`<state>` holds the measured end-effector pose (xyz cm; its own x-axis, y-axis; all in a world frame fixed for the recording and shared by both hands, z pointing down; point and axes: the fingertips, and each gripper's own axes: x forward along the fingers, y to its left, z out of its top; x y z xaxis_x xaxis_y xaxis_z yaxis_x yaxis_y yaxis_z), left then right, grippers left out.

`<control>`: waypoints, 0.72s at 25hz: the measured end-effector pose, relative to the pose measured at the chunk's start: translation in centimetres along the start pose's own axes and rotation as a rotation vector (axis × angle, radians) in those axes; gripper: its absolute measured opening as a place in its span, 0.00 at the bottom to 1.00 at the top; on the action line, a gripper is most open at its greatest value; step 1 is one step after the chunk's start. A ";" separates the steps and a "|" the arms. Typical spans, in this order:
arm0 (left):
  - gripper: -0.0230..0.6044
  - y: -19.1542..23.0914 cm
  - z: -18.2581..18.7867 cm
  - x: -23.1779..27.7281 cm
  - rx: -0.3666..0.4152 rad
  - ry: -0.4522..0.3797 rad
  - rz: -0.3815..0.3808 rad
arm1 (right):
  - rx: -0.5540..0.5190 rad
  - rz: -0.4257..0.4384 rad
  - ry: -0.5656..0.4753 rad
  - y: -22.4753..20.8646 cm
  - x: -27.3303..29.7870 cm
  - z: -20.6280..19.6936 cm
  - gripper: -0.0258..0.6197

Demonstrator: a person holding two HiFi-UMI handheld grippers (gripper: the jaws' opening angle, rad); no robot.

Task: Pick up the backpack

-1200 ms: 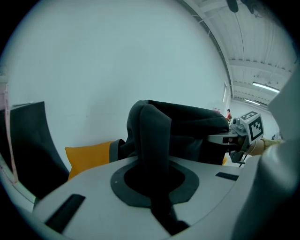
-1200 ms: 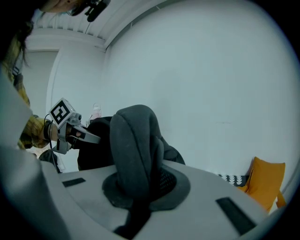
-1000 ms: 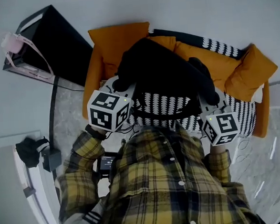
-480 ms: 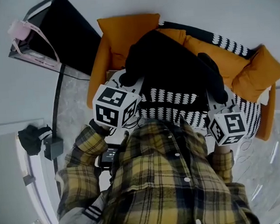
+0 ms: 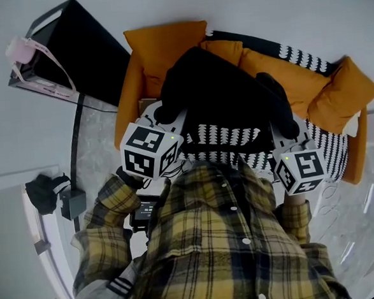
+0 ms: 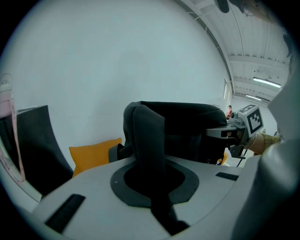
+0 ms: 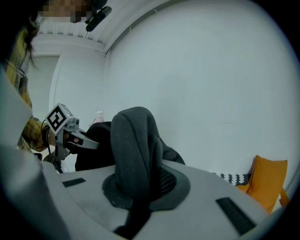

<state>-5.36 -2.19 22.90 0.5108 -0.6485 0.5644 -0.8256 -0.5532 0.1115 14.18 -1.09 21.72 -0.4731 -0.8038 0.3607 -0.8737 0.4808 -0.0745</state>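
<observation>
Head view: you are holding the black backpack (image 5: 225, 101) between both grippers, over the orange sofa (image 5: 310, 86), just beyond your chest.

Left gripper view: your left gripper (image 6: 155, 199) is clamping its jaws together on a dark strap (image 6: 147, 136), and the backpack body is sitting beyond, to the right.

Right gripper view: your right gripper (image 7: 136, 206) is clamping its jaws on a padded strap (image 7: 133, 145), and the backpack is showing to the far left.

The backpack (image 5: 228, 98) blocks the middle, above the orange sofa (image 5: 129, 98), which backs onto the wall (image 5: 279, 5). A black cabinet (image 5: 88, 53) narrows the floor (image 5: 94, 146) at left; the right side looks open, though it is partly hidden.
</observation>
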 end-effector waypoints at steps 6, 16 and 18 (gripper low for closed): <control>0.09 0.0 0.2 0.7 0.021 0.019 -0.014 | 0.004 -0.006 -0.001 -0.3 0.2 -0.4 0.08; 0.09 0.1 0.4 2.0 0.041 0.049 -0.037 | 0.021 -0.005 0.023 -0.7 0.5 -1.0 0.08; 0.09 0.0 0.5 2.2 0.047 0.054 -0.044 | 0.022 -0.007 0.028 -0.8 0.4 -1.1 0.08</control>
<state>-4.10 -3.89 23.78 0.5319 -0.5943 0.6033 -0.7896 -0.6055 0.0997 14.85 -1.44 22.95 -0.4635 -0.7970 0.3873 -0.8795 0.4668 -0.0919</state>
